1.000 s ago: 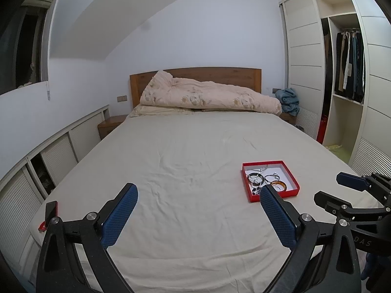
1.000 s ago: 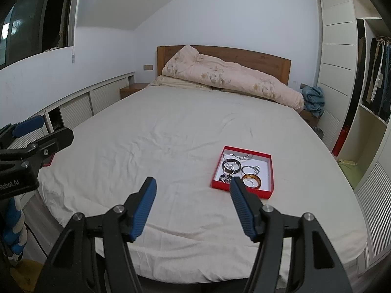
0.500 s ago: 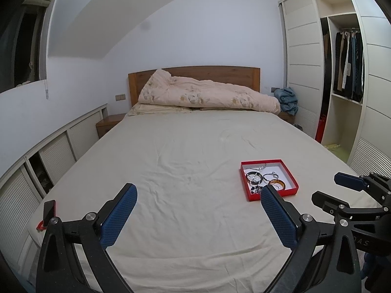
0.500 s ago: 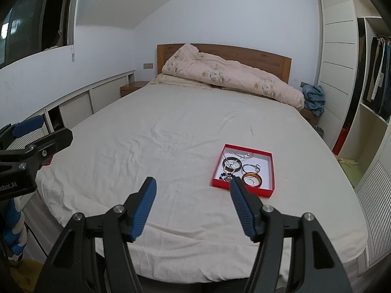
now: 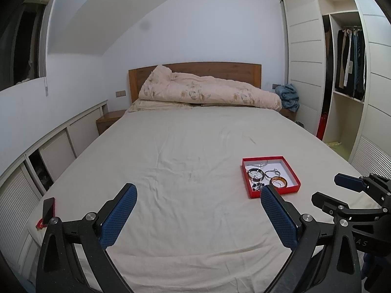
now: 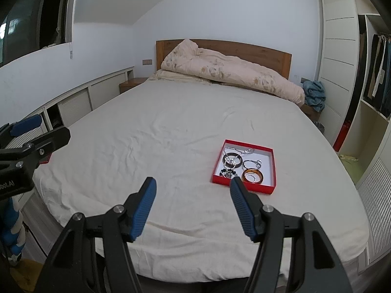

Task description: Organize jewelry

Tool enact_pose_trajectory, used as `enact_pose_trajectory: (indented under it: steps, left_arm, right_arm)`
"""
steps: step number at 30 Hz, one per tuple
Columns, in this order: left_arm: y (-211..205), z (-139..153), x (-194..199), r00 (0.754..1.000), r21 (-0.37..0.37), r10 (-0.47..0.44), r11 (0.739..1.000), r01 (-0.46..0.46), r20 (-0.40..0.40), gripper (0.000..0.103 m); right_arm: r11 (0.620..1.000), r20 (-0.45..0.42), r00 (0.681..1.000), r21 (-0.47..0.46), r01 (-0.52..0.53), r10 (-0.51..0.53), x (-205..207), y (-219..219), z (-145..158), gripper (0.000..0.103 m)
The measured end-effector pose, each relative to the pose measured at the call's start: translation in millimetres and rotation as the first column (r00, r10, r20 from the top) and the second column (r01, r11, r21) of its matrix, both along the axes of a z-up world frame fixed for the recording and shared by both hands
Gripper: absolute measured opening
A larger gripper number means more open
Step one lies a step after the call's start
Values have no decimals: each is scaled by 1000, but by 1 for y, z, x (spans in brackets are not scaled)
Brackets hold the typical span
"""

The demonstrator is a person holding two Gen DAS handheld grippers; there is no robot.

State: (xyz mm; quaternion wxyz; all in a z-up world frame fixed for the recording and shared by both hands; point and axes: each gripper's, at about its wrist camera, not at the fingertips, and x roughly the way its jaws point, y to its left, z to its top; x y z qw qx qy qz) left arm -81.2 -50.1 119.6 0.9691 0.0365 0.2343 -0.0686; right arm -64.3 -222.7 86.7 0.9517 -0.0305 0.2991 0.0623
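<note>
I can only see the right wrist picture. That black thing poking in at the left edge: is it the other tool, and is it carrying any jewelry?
Observer: Yes, that is the left tool. Its own camera shows both blue fingers spread wide, with nothing between them.
Operator: And the bit of red showing behind it?
Observer: It belongs to a dark phone-like slab propped at the left edge of the bed, with something red under it.

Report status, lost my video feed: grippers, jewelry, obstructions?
Left gripper open, empty. Right gripper open, empty. Jewelry in red tray on bed, untouched. Nothing in the way.
</note>
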Motion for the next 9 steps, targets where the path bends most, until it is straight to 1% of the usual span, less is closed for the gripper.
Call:
enact_pose_trajectory:
  steps: [9]
  left_arm:
    - [-1,-7,8,1000,1,1,1000,-1,-26,100]
  right_arm:
    - [1000,-17,1000,4,2,-2,6,0,-6,61]
